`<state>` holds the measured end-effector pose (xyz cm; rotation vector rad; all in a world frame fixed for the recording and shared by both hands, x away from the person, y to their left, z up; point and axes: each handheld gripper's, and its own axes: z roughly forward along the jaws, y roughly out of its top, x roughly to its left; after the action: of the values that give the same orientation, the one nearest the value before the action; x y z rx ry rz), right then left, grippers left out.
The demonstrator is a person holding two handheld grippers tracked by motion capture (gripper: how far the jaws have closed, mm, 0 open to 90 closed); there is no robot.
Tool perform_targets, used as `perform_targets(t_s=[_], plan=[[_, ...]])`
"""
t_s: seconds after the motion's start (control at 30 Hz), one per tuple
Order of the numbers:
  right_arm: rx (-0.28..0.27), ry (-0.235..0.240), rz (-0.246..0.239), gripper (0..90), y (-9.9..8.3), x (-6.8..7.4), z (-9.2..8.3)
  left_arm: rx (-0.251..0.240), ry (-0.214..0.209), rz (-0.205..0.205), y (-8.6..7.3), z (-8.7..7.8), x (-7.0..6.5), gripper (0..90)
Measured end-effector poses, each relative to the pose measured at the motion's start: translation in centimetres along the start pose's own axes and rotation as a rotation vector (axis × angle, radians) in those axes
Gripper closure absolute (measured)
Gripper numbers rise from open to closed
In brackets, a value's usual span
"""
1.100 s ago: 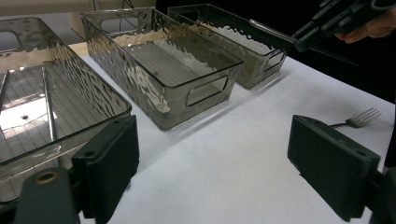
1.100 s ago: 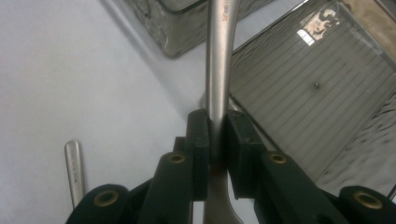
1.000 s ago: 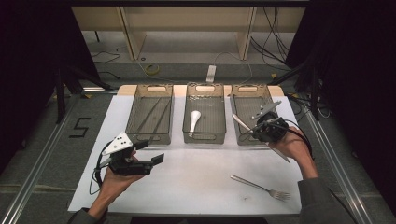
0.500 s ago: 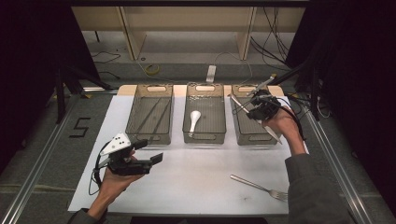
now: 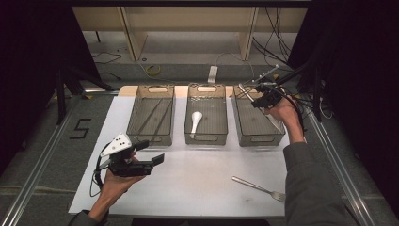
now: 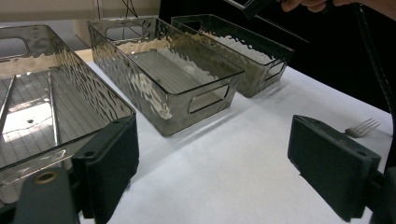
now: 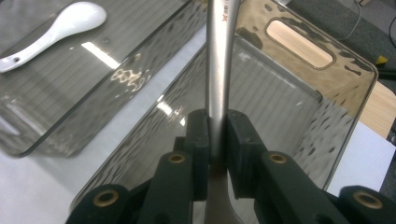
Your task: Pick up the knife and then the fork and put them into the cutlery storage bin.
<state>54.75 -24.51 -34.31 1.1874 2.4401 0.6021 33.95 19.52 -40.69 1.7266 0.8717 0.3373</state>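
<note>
Right gripper [image 7: 215,135] up over the far end of the right see-through plastic bin [image 5: 258,120], squeezed tight on a shiny metal piece of cutlery [image 7: 219,60]. Thin silver handle pinched between the 2 black pads [image 7: 198,135], sticking straight out past them. Which kind of cutlery, cannot tell. In the high view, right gripper [image 5: 264,94] held by a hand above the back rim of that bin, metal piece [image 5: 245,91] poking out to the left, not down in the bin.

Left gripper [image 5: 153,151] low over the white paper-covered surface [image 5: 197,188], near the front of the left see-through bin [image 5: 151,120]. Jaws spread wide, nothing between them. In the left gripper view, white surface [image 6: 233,172] seen through the gap, 2 black pads [image 6: 109,158] far apart.

3 bins side by side in a row along the back of the white surface. Thin long metal sticks [image 5: 155,115] lying in the left bin. White ceramic soup spoon [image 5: 195,120] lying in the middle see-through bin [image 5: 207,117], bowl end toward the back. Same white spoon [image 7: 51,29] off to the upper left in the right gripper view.

Silver metal fork [image 5: 259,188] flat on the white surface near the front right, well apart from the bins, prongs toward the right edge. Fork prongs [image 6: 362,127] also peeking in beside the right pad in the left gripper view.
</note>
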Motion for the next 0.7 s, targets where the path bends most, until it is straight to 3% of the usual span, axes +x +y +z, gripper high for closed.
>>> perform_targets(t_s=[0.7], plan=[[0.040,-0.041,0.038,80.7,0.9,-1.1,3.7,-0.007,-0.003,0.001,0.0,0.1,-0.1,16.0]])
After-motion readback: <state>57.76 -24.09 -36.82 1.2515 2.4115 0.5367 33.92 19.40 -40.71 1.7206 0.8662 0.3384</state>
